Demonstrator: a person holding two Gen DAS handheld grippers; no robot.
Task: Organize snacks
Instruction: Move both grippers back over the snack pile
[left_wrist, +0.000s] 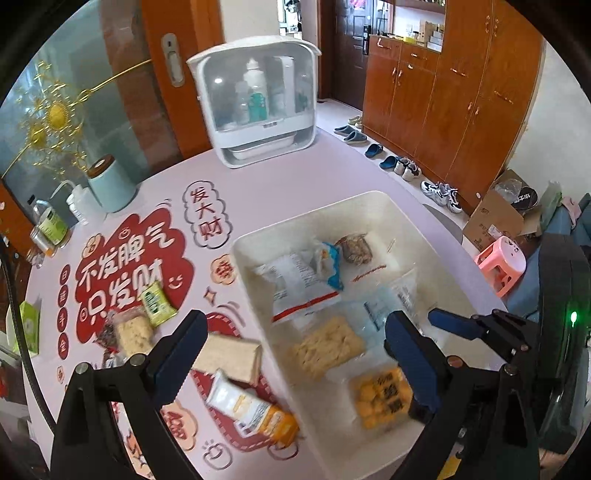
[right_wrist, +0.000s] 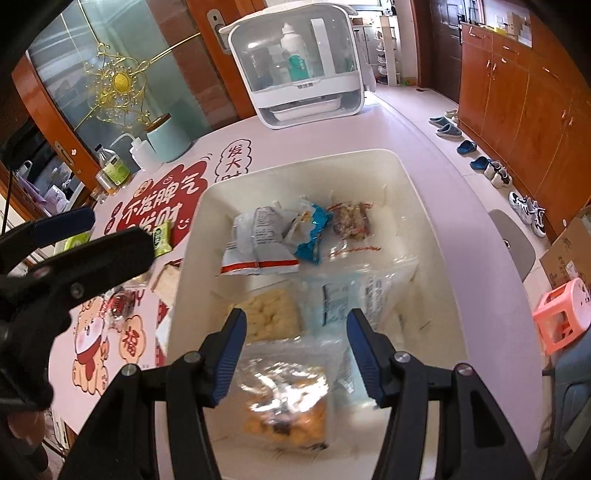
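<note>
Most snacks already lie in my white bin (right_wrist: 373, 162) at frame centre. My right gripper (right_wrist: 297, 356) hangs over it with jaws apart, gripping nothing; my left gripper (left_wrist: 291, 352) is wide and empty. Several packets (left_wrist: 251, 410) still wait on the table (left_wrist: 280, 177), lower left.

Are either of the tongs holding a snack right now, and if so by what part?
Nothing is held. The left tongs and the right tongs are both open and empty above the bin.
</note>
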